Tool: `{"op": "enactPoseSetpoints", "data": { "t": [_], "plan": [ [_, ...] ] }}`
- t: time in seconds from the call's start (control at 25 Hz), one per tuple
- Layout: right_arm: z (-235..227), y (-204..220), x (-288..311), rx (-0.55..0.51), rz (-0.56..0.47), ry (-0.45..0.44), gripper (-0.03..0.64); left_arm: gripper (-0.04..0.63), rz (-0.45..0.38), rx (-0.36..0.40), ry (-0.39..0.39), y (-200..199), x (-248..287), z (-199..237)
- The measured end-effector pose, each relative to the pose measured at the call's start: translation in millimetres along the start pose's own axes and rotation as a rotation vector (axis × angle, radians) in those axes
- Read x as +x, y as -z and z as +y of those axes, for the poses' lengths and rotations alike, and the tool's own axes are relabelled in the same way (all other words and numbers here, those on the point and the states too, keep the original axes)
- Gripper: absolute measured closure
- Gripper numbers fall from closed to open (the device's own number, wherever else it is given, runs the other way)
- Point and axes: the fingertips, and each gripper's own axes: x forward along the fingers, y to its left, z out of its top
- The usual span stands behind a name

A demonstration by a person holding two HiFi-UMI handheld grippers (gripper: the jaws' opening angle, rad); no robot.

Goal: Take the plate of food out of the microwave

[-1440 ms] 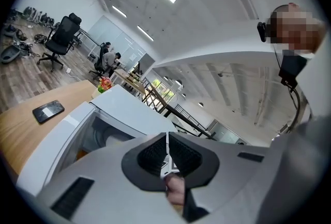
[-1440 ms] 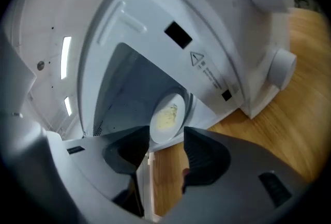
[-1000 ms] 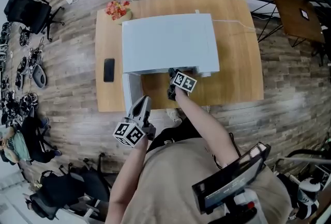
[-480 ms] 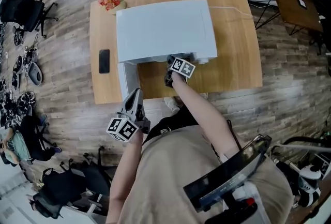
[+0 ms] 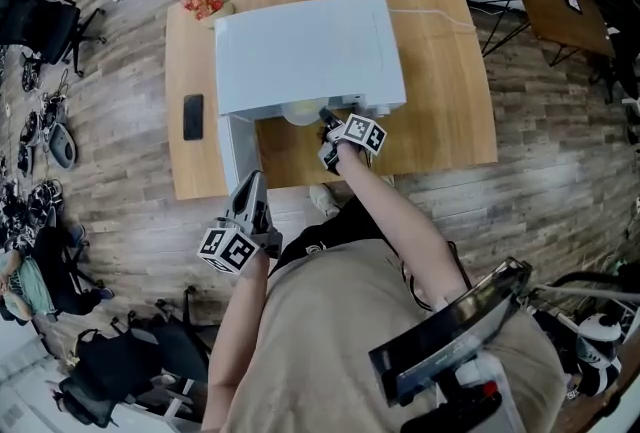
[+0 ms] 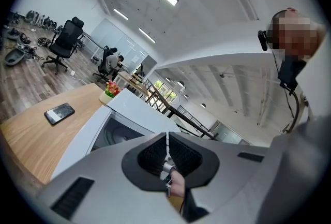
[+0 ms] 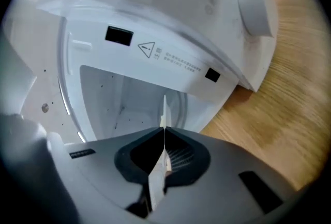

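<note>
Resting everything on a wooden counter (image 5: 440, 71), with bare board just under and to the right of the right fingers (image 7: 186, 158), likely the landing spot. Facing a white microwave (image 5: 305, 46) straight ahead of those fingers, door (image 5: 231, 156) swung fully open and reaching back toward the left fingers (image 6: 152, 155), so leaving the mouth clear for a straight pull. Showing the plate (image 5: 300, 111) partly out of the cavity, rim between the right fingers and body just beyond their tips; no telling from here what food lies on it. Closing the right gripper (image 7: 164, 132) tight on that thin rim, pads pressed on both faces, probably to keep the load from tipping on the way out. Holding the left gripper (image 6: 166, 137) back near the door's free end, fingers together on nothing, apparently kept clear of the pull path. Leaving a dark phone (image 5: 193, 117) flat, well ahead and left of the left fingers, out of the way.
</note>
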Motion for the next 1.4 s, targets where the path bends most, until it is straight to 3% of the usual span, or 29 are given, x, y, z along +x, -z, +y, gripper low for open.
{"op": "enactPoseSetpoints", "data": {
  "t": [0.48, 0.76, 1.0, 1.4],
  "plan": [
    [30, 18, -62, 0.108, 0.082, -0.141, 0.603, 0.592, -0.072, -0.019, -0.029, 3, -22, -6],
    [65, 27, -123, 0.105, 0.189, -0.232, 0.603, 0.592, -0.158, -0.069, -0.105, 9, -34, -6],
    [102, 18, -172, 0.120, 0.233, -0.288, 0.603, 0.592, -0.232, -0.049, -0.148, -5, -35, -25],
    [173, -39, -235, -0.019, 0.267, -0.420, 0.603, 0.592, -0.331, 0.030, -0.130, -21, -18, -93]
  ]
}}
